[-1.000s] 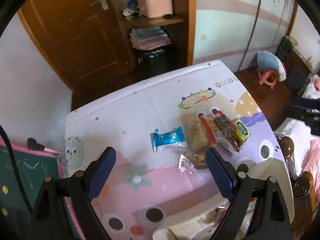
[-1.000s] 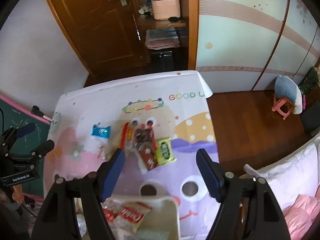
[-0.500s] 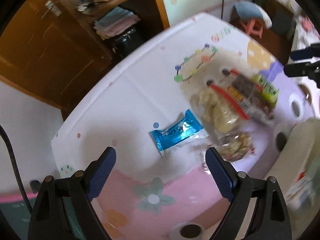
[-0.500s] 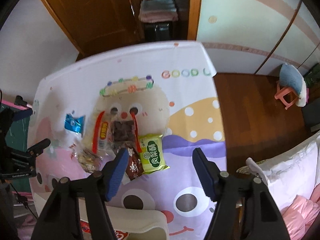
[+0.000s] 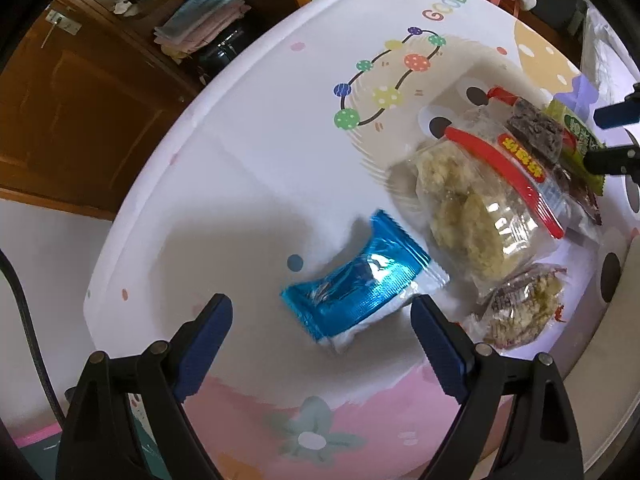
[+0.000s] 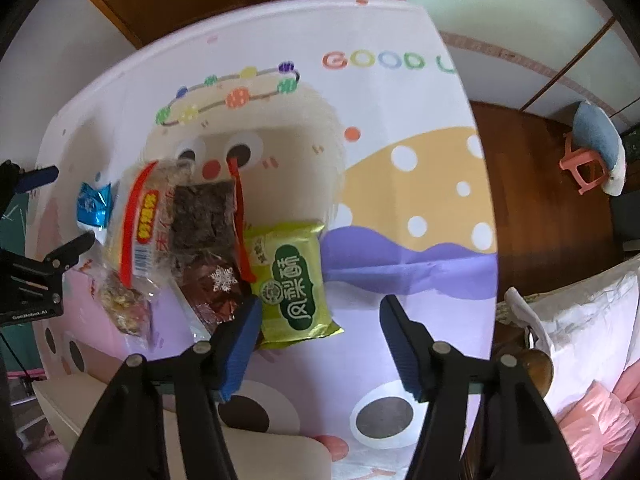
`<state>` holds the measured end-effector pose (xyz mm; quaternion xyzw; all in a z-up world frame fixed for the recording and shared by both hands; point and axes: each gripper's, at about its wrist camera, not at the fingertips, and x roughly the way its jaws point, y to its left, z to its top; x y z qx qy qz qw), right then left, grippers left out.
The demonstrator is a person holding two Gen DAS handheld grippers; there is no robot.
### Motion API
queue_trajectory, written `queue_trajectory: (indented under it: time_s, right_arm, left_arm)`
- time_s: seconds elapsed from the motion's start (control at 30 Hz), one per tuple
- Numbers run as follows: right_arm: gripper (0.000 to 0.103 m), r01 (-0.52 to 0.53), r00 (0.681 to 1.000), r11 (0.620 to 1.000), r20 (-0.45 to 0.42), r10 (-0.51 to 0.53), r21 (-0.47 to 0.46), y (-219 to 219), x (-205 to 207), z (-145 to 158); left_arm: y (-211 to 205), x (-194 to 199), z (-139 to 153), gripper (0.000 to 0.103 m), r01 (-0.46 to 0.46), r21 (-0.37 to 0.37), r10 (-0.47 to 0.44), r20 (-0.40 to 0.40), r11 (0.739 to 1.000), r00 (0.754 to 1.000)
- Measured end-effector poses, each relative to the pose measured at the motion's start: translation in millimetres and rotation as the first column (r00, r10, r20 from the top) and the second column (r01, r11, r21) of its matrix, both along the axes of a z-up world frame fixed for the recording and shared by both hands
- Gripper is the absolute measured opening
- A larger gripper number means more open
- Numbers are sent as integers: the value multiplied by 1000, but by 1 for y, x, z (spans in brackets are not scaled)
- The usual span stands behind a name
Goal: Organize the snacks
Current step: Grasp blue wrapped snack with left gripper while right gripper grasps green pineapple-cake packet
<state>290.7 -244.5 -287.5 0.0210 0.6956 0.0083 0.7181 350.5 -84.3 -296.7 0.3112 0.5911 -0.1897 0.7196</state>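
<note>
Fingers of left gripper splayed, steeply down-tilted over blue packet

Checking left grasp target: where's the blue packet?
Left wrist view: blue packet lies on the tablecloth, just ahead between the open left gripper fingers, left of the snack pile.

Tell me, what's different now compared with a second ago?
Both grippers have dropped toward the table. The left gripper, open, now frames the blue packet. The right gripper, whose jaws have just been closing, straddles the green packet without gripping it. Nothing was picked up; the snacks lie where they were.
</note>
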Motion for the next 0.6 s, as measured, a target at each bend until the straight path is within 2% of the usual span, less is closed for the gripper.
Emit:
queue_trajectory:
  time_s: [0.23, 0.3, 0.4, 0.47, 0.5, 0.53, 0.6]
  right_arm:
    - [58, -29, 999, 999, -27, 28, -29, 8, 1, -12]
    - [56, -38, 999, 998, -25, 37, -41, 13, 1, -12]
    - [46, -43, 999, 997, -20, 41, -61, 17, 0, -12]
    - [39, -39, 999, 997, -15, 38, -70, 19, -1, -11]
    - [38, -31, 999, 996, -13, 30, -80, 19, -1, -11]
    - [38, -26, 1000, 997, -10, 25, -77, 17, 1, -10]
    - [38, -15, 1000, 997, -9, 14, -71, 14, 0, -10]
  left_arm:
    - [6, 15, -11, 89, -46, -25, 45, -31, 999, 998]
    - [10, 20, -14, 81, -69, -33, 68, -40, 997, 997]
    - [16, 27, -14, 66, -121, -67, 116, -77, 990, 990]
    - [21, 29, -15, 47, -159, -110, 146, -118, 981, 982]
    - [23, 28, -15, 41, -169, -122, 153, -127, 978, 980]
    - [23, 26, -14, 30, -179, -135, 161, -135, 974, 978]
    - [21, 20, -14, 29, -184, -109, 173, -102, 977, 980]
